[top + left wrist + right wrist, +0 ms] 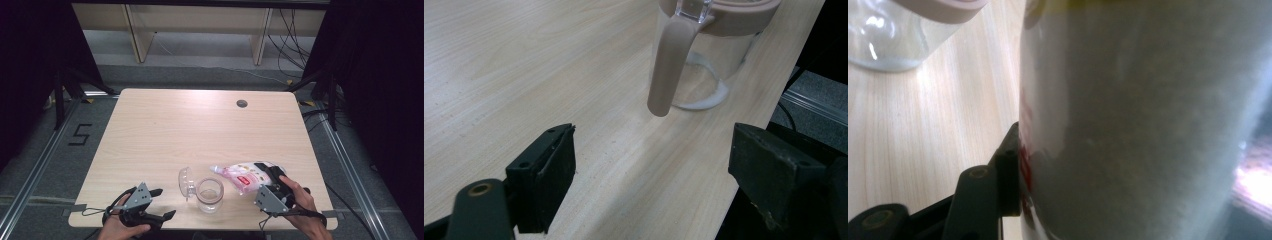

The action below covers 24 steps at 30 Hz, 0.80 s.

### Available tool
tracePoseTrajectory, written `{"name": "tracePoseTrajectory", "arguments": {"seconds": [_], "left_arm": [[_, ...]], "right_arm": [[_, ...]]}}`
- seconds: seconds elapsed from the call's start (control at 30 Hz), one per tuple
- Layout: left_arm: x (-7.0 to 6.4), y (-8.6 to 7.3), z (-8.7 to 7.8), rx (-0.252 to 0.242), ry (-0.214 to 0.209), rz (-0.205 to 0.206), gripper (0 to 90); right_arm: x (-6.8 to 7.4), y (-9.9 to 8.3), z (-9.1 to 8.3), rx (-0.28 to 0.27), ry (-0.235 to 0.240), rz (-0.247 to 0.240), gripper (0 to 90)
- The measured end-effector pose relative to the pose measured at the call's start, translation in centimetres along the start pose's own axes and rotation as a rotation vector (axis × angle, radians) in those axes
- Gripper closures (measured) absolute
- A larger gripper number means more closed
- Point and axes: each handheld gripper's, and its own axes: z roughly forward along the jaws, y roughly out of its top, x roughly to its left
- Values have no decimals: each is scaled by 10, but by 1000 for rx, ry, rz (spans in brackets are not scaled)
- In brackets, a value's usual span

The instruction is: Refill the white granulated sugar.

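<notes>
One clear glass jar [209, 194] with a pinkish hinged lid swung open, one clear plastic bag [246, 175] of white grains. Your right gripper [270, 175] is clamped on the bag, just right of the jar. Your left gripper [163, 203], jaws wide apart, holds nothing, near the table's [200, 125] front edge.

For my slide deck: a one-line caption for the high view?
Right gripper clamps a bag beside an open jar; left gripper waits open near the table edge.
</notes>
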Motion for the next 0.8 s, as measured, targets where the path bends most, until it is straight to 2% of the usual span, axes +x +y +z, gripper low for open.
{"name": "tracePoseTrajectory", "arguments": {"seconds": [0.07, 0.1, 0.13, 0.23, 0.27, 0.3, 0.37, 0.4, 0.47, 0.5, 0.53, 0.6, 0.63, 0.7, 0.73, 0.77, 0.8], "left_arm": [[0, 0, 0, -1, 1, -2, 185], [0, 0, 0, -1, 2, -6, 185], [0, 0, 0, -1, 2, -6, 185], [0, 0, 0, 2, -4, 0, 185], [0, 0, -2, 15, -4, 12, 185], [0, 0, -2, 16, -6, 9, 185], [-1, 0, -1, 9, -8, 1, 185], [-1, 0, -1, 13, -5, 7, 185], [-1, 0, -1, 11, -4, 5, 185], [1, 0, -2, 28, 5, 23, 185], [1, 0, -2, 28, 5, 23, 185], [0, 0, -2, 15, 1, 8, 185], [0, 0, -2, 16, -3, 11, 185], [0, 0, -2, 16, 2, 10, 185], [0, -1, -1, 14, -3, 2, 185], [0, -1, -1, 14, -3, 2, 185], [0, -1, -1, 17, -1, 5, 185]], "right_arm": [[3, 1, -1, 12, -2, 14, 484], [3, 2, 0, 13, -3, -10, 484], [4, 6, -1, 26, 1, -62, 485], [7, 8, -1, 34, -2, -85, 485], [11, 10, -3, 65, -5, -78, 486], [9, 11, -3, 63, -6, -121, 486], [11, 11, -3, 52, -8, -105, 486], [9, 14, -3, 67, -23, -180, 487], [12, 14, -4, 75, -28, -168, 487], [12, 15, -5, 81, -32, -179, 487], [11, 17, -5, 80, -36, -217, 488], [12, 17, -5, 79, -41, -235, 488], [13, 21, -5, 94, -49, -299, 489], [14, 22, -5, 106, -48, -307, 490], [16, 23, -5, 130, -50, -340, 491], [16, 23, -5, 130, -50, -340, 491], [13, 25, -5, 118, -48, -410, 492]]}}
